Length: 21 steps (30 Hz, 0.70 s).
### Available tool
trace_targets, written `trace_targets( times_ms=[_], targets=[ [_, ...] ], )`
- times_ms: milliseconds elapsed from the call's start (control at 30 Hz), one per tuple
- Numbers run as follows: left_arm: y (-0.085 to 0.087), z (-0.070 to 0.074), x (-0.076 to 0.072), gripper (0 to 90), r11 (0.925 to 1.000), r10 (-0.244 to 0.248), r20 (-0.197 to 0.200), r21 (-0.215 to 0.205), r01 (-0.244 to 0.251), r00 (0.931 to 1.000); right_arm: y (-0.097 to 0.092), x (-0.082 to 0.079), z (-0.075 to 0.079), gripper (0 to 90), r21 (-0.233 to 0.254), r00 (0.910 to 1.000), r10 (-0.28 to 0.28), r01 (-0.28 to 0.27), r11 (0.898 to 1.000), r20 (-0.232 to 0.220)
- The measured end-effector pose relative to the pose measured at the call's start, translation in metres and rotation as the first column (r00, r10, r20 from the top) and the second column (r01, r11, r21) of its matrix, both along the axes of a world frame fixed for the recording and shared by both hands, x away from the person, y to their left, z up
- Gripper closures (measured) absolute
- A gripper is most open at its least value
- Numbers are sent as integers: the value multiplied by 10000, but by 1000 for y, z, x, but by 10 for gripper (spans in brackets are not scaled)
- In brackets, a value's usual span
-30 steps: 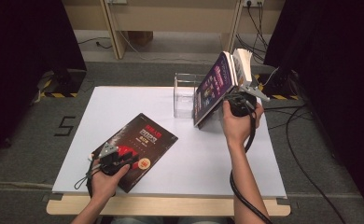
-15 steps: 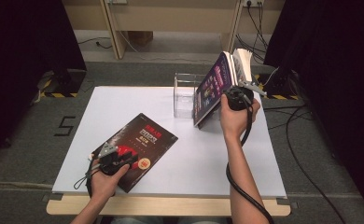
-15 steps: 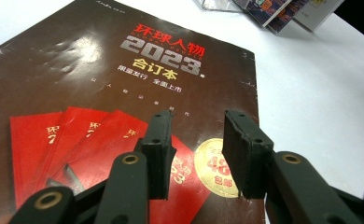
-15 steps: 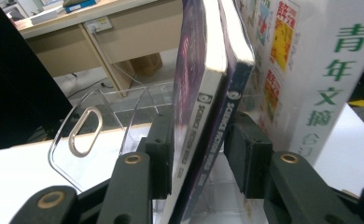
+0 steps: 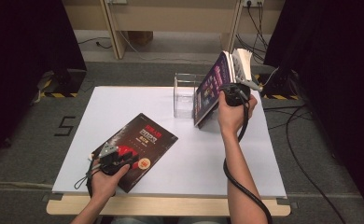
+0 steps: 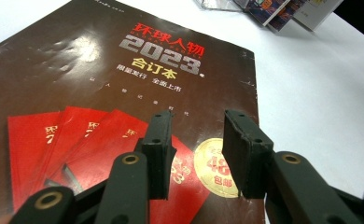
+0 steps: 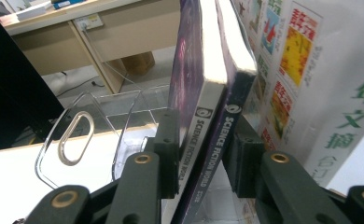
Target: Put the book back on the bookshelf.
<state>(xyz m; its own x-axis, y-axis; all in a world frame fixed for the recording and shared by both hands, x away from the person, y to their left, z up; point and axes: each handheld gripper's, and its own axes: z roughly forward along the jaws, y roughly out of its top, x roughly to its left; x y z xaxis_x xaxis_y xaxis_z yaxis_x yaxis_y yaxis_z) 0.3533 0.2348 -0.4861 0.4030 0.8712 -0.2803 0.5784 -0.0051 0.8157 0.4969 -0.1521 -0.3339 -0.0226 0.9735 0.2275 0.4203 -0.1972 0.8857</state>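
Note:
A dark magazine [image 5: 143, 140] with red cover art lies flat at the table's front left. My left gripper [image 5: 124, 154] rests over its near end, and its jaws [image 6: 194, 126] stand open above the cover [image 6: 124, 70] with nothing between them. At the back right, two purple magazines [image 5: 210, 91] lean tilted against a clear acrylic holder [image 5: 184, 91]. My right gripper [image 5: 231, 91] has just been closing, and it [image 7: 201, 126] is now shut on the spines of both purple magazines [image 7: 208, 56]. A white magazine [image 7: 311, 70] stands just behind them.
The white table [image 5: 208, 154] has bare surface between the two hands. The clear holder [image 7: 73, 135] has upright dividers and an oval handle slot. Cables and a wooden desk lie on the floor beyond the table's far edge.
My right hand has shifted slightly toward the holder with the leaning magazines. The left hand and the dark magazine have not moved.

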Motion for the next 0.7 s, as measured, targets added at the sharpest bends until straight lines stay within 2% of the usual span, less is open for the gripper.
trace_targets(
  times_ms=[267, 467, 567, 700],
  targets=[
    [1, 0, 0, 621, 10000, 23, -7, -22, -23, 10000, 4, 6, -1, 693, 41, 10000, -6, 7, 10000, -55],
    [1, 0, 1, 621, 10000, 0, -16, -12, 0, 10000, 6, 9, 3, 746, 188, 9998, 207, -205, 9996, -85],
    [1, 0, 1, 621, 10000, -2, -7, -16, 2, 10000, 10, 9, 3, 751, 48, 9993, 383, -383, 9993, 32],
    [1, 0, 0, 621, 10000, 23, 8, -28, -23, 10000, 25, 8, 6, 758, -269, 9967, 773, -766, 9967, 261]
  ],
)
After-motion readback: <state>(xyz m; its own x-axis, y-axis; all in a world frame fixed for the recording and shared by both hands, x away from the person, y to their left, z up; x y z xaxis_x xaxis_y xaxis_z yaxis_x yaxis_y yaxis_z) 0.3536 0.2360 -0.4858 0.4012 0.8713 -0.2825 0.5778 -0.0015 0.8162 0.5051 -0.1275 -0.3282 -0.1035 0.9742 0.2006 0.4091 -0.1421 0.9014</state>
